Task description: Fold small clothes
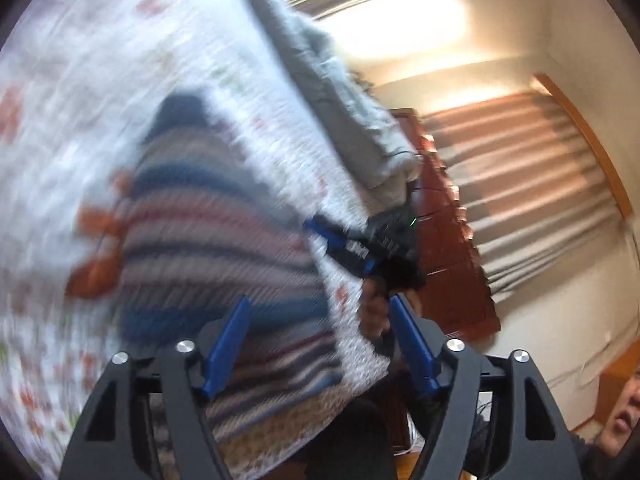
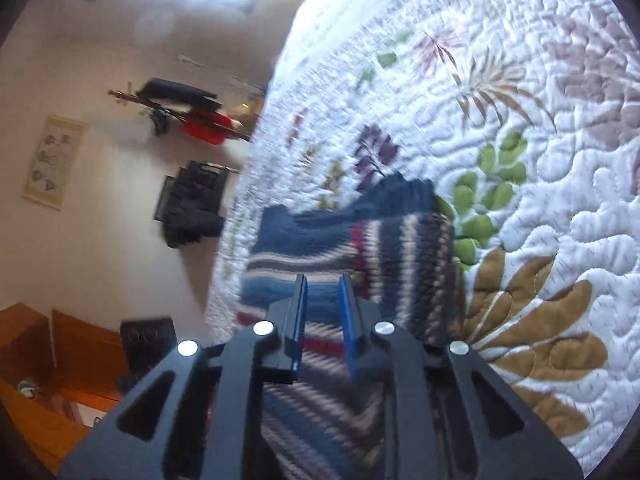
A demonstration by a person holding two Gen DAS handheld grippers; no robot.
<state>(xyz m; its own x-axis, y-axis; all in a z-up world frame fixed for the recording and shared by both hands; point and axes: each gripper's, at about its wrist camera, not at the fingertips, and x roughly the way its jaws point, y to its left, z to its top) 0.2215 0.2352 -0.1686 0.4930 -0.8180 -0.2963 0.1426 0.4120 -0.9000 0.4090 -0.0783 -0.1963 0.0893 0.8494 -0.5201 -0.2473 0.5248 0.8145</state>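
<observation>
Black left tool (image 1: 318,312) with blue fingers (image 1: 226,344), silver screws.

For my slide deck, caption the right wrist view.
Right gripper with narrowed jaws above a striped knit garment on a floral quilt.

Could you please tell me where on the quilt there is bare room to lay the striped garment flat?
Bare quilt lies beyond and right of the striped garment. The grey bedding crowds the quilt's far edge.
</observation>
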